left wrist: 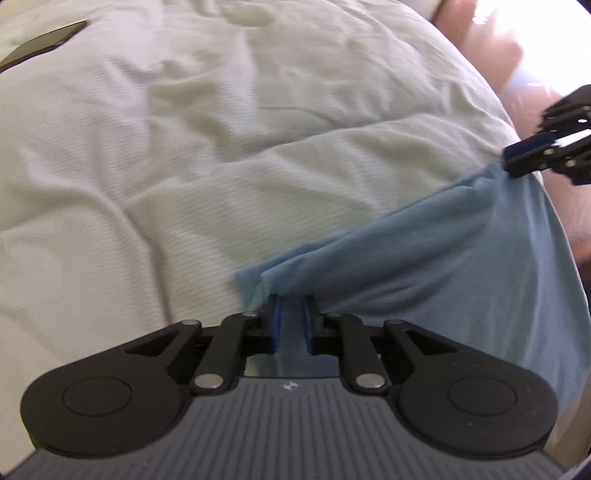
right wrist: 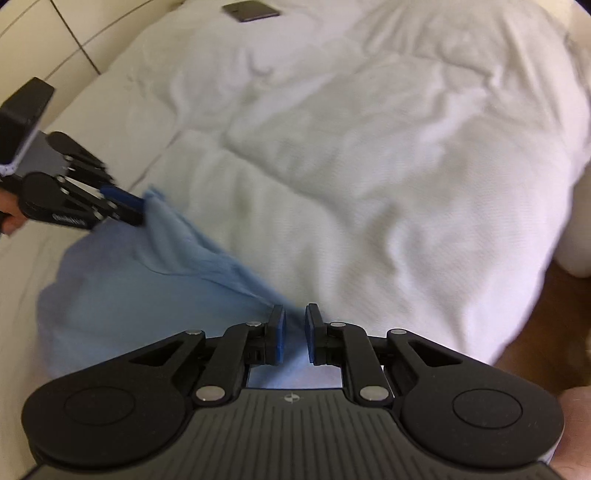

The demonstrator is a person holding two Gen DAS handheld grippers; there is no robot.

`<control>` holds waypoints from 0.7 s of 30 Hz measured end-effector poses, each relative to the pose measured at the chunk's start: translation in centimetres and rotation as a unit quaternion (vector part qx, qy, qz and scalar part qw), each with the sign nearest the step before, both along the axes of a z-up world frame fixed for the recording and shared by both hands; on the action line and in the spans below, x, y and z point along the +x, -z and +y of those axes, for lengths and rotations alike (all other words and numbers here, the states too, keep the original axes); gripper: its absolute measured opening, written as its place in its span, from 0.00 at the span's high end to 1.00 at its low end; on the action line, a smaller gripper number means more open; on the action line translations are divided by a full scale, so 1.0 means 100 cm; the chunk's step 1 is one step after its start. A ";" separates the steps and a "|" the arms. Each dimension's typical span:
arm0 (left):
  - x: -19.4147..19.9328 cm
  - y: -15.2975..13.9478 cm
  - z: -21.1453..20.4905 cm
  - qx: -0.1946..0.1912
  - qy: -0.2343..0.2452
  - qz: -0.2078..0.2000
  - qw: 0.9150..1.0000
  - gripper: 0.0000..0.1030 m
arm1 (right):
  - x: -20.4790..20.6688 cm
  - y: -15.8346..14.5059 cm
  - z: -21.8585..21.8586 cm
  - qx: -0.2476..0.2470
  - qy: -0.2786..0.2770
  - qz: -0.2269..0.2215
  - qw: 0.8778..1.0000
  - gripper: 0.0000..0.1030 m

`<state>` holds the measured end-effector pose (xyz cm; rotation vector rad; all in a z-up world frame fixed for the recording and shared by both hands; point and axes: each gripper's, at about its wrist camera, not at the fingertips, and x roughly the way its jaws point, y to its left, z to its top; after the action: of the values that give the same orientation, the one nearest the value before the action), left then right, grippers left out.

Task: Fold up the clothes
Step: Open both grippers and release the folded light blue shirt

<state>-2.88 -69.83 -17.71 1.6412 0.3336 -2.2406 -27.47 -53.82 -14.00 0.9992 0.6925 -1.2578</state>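
One blue garment, two claws, one white duvet, one phone.

Pretty much all you see is a bed with a rumpled white duvet, and a dark phone-like slab lying flat near its far edge. There's cream tiled floor on one side, brownish wood floor on the other, and bright, washed-out light coming in at a far corner.
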 end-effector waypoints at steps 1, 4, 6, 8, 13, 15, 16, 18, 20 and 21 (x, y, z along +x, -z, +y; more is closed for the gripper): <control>0.003 -0.006 0.001 -0.017 -0.001 -0.001 1.000 0.89 | 0.002 -0.008 0.002 -0.010 -0.002 0.001 1.000 0.81; 0.010 -0.023 0.008 -0.039 0.000 0.019 0.999 0.89 | 0.013 -0.030 0.008 -0.042 -0.016 -0.004 0.999 0.81; 0.009 -0.029 0.015 -0.037 0.005 0.033 0.999 0.89 | 0.033 -0.036 0.005 -0.060 -0.045 -0.019 0.997 0.79; 0.009 -0.027 0.016 -0.037 0.001 0.032 0.999 0.88 | 0.054 -0.035 0.000 -0.071 -0.071 -0.033 0.994 0.77; 0.011 -0.019 0.011 -0.041 -0.023 0.018 0.999 0.87 | 0.048 0.002 -0.020 -0.042 -0.050 -0.054 0.996 0.82; 0.011 -0.016 0.009 -0.043 -0.032 0.012 0.998 0.89 | 0.031 0.011 -0.020 -0.038 -0.032 -0.063 0.997 0.88; 0.012 -0.014 0.008 -0.044 -0.037 0.009 0.998 0.91 | 0.024 0.013 -0.019 -0.037 -0.028 -0.058 0.997 0.85; 0.013 -0.011 0.006 -0.046 -0.046 0.003 0.998 0.93 | 0.012 0.014 -0.016 -0.030 -0.012 -0.036 0.999 0.64; 0.013 -0.008 0.004 -0.048 -0.056 -0.002 0.997 0.84 | -0.002 0.013 -0.009 -0.020 0.006 -0.038 0.999 0.63; 0.014 -0.006 0.003 -0.049 -0.061 -0.005 0.997 0.84 | -0.004 0.008 -0.005 -0.021 0.004 -0.026 0.999 0.62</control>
<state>-1.51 -69.49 -17.08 1.5402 0.3077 -2.1238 -27.89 -54.36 -14.80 0.9972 0.6189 -1.2436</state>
